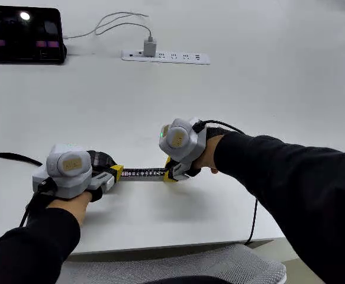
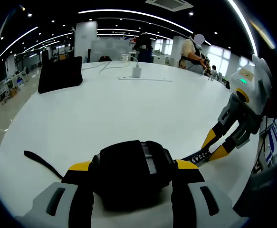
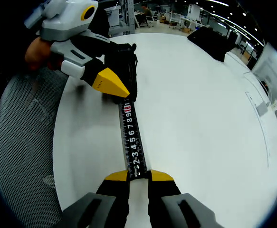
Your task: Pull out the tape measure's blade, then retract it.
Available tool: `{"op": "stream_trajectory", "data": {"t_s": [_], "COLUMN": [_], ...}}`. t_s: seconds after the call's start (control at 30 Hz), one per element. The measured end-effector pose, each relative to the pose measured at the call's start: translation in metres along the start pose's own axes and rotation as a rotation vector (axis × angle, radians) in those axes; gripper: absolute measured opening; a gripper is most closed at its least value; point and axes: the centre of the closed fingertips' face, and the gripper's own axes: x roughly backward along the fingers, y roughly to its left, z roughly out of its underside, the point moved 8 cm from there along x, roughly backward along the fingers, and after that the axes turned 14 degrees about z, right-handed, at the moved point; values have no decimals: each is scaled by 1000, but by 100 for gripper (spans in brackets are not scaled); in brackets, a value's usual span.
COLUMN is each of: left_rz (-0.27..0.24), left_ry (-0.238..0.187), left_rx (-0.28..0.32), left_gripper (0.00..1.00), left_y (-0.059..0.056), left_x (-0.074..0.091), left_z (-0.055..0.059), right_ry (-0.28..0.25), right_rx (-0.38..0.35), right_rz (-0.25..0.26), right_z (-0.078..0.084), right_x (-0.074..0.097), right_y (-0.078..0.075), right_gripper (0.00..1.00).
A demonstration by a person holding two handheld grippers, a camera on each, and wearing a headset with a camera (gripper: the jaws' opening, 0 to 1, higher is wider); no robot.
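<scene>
The black tape measure case sits on the white table with my left gripper shut on it; in the left gripper view the case fills the gap between the yellow fingertips. A short length of blade with printed numbers runs right from the case to my right gripper. In the right gripper view the blade lies flat on the table, and my right gripper is shut on its end. The case's black strap trails left.
A black tablet lies at the far left. A white power strip with a charger and cable sits at the back. The table's front edge is close behind my hands, with a mesh chair below.
</scene>
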Motion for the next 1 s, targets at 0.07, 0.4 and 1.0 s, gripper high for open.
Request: {"op": "stream_trajectory", "data": {"t_s": [0.07, 0.4, 1.0], "left_rz": [0, 0, 3], "left_ry": [0, 1, 1], "left_rx": [0, 1, 9], "left_gripper": [61, 61, 61], "left_y": [0, -1, 0], "left_x": [0, 0, -1], "left_z": [0, 0, 0], "right_ry": [-1, -4, -2], "right_rx": [3, 15, 25], "right_rz": [-1, 0, 6], "right_z": [-1, -4, -11], "right_x": [0, -2, -3], "right_y": [1, 2, 4], "right_gripper": [11, 11, 11]}}
